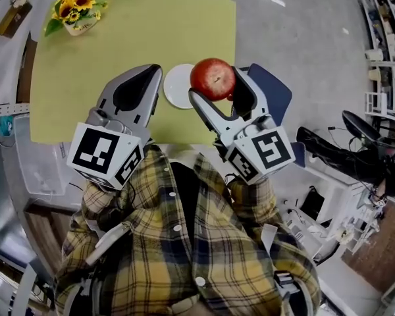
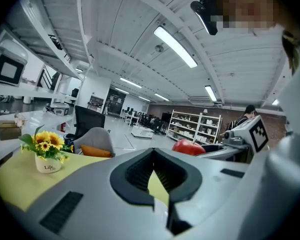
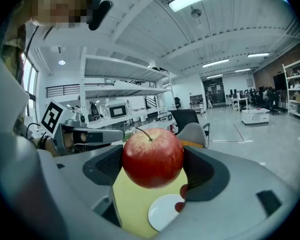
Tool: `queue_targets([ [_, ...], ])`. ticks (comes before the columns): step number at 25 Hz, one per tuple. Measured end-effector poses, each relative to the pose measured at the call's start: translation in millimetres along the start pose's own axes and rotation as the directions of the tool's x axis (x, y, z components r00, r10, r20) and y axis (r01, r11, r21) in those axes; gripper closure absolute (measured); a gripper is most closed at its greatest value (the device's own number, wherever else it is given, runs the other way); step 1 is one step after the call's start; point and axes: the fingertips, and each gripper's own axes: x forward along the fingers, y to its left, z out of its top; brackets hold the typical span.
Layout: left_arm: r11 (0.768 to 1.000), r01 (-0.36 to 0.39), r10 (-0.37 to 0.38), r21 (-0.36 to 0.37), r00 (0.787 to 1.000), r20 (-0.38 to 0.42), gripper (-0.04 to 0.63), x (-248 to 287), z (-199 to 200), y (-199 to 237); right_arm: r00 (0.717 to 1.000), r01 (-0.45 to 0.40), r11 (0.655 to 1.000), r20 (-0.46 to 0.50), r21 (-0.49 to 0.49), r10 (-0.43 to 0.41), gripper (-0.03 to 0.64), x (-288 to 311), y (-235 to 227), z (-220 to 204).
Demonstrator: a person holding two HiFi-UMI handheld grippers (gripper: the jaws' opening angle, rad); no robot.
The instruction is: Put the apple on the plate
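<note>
The right gripper point(image 1: 216, 84) is clamping the red apple point(image 1: 212, 78) between its half-spread jaws, holding it in the air at the centre of the head view, just right of the white plate point(image 1: 176, 87) lying on the yellow-green table point(image 1: 131, 38); the left gripper point(image 1: 153, 72) is hovering alongside, jaws pressed together, gripping nothing; at upper left a pot of sunflowers point(image 1: 77, 15) is standing, its label reading "Life".
</note>
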Motion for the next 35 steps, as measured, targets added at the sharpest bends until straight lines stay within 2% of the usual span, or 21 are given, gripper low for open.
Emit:
queue_targets([
  [5, 1.000, -0.019, 0.019, -0.017, 0.999, -0.040, 0.589, 1, -18, -2, 0.999, -0.016, 1.000, -0.031, 0.023, 0.017, 0.244, 3, -5, -17],
  [16, 0.997, -0.060, 0.054, -0.040, 0.990, -0.126, 0.588, 1, -69, 26, 0.992, -0.026, 0.999, -0.120, 0.041, 0.031, 0.244, 35, -10, -79],
  [29, 0.996, -0.071, 0.061, -0.051, 0.981, -0.185, 0.588, 18, -109, 37, 0.981, 0.055, 0.992, -0.193, 0.116, -0.032, 0.244, 67, -39, -150],
  [35, 0.994, -0.082, 0.067, -0.068, 0.977, -0.203, 0.588, 36, -124, 36, 0.978, 0.059, 0.989, -0.208, 0.133, -0.030, 0.244, 77, -48, -183],
])
